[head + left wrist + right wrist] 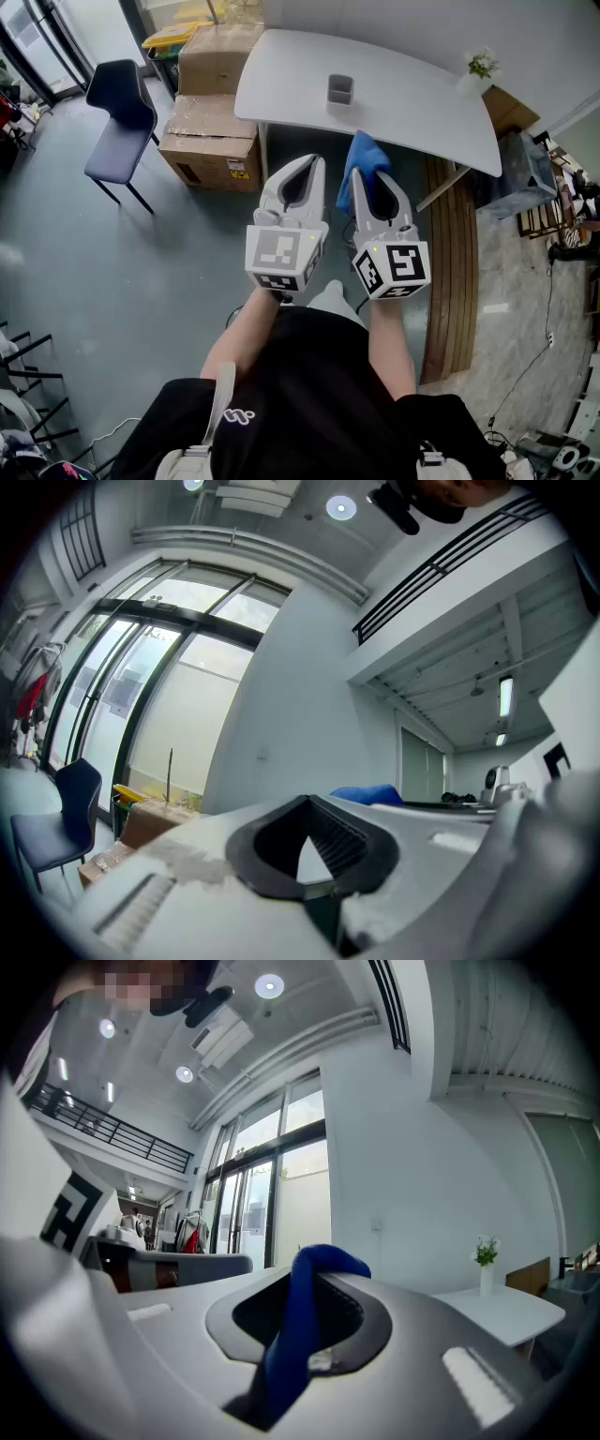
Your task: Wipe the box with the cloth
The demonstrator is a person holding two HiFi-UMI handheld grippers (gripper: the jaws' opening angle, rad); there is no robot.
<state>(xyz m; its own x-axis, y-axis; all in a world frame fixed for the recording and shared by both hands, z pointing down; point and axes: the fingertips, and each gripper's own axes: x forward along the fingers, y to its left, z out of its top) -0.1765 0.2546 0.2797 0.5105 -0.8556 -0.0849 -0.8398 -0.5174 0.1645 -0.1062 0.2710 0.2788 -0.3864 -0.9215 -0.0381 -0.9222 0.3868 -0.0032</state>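
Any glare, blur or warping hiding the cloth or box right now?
Head view: even light, sharp, box clear on the white table, edges slightly bowed. Right gripper view: heavy fisheye, dark corners, but the blue cloth reads clearly between the shut jaws. Left gripper view: same warp, bright windows at left, near jaws soft.

I hold both grippers short of the near edge of the white table (417, 108). My right gripper (377, 178) pinches the blue cloth (359, 157); my left gripper (317, 162) has its jaws together. The grey box (340, 90) stands mid-table, and a flower vase (478, 73) stands at the far right corner.
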